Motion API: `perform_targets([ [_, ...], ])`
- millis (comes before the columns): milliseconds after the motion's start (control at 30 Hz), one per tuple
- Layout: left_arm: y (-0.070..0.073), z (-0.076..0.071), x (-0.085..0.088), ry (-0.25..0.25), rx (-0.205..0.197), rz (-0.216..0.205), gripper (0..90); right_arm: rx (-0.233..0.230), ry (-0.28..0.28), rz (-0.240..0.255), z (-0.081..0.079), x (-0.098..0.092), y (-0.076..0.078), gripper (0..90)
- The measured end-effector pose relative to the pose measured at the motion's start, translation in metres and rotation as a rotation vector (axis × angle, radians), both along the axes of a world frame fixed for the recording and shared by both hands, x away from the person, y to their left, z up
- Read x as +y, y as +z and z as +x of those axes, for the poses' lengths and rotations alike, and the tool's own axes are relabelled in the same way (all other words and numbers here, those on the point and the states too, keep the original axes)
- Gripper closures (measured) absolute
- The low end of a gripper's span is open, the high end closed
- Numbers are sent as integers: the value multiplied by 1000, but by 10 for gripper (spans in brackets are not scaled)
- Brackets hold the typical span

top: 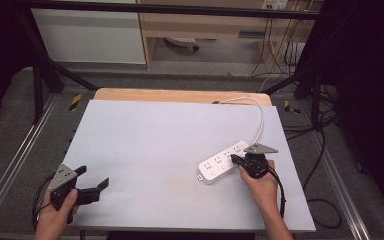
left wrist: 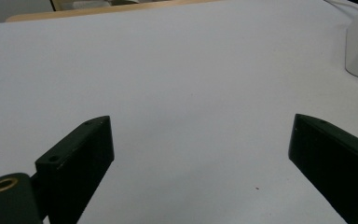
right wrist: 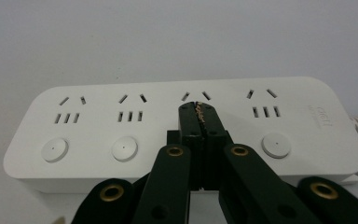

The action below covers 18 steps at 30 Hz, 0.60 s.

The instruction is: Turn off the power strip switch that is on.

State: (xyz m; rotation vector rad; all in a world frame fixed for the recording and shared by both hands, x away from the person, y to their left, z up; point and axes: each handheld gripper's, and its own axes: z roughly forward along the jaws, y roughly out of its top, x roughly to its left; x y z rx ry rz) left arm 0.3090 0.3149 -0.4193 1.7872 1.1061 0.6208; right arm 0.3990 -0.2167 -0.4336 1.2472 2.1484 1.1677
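Table: grey sheet [top: 155,150], wooden edge at far side.
Power strip [top: 223,162]: near right, third switch hidden by closed right gripper [right wrist: 199,114].
Left gripper [top: 94,179]: jaws apart, near left.

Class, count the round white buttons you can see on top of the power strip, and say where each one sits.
3 on the power strip: far left, second from left, far right. The shut right tongs cover the third section, so a fourth button may be hidden there.
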Motion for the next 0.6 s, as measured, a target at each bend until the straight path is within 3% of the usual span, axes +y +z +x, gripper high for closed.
perform_targets([
  [600, 0, 0, 0, -2, 1, 2, 64, -26, 0, 39, -3, -2, 6, 838],
])
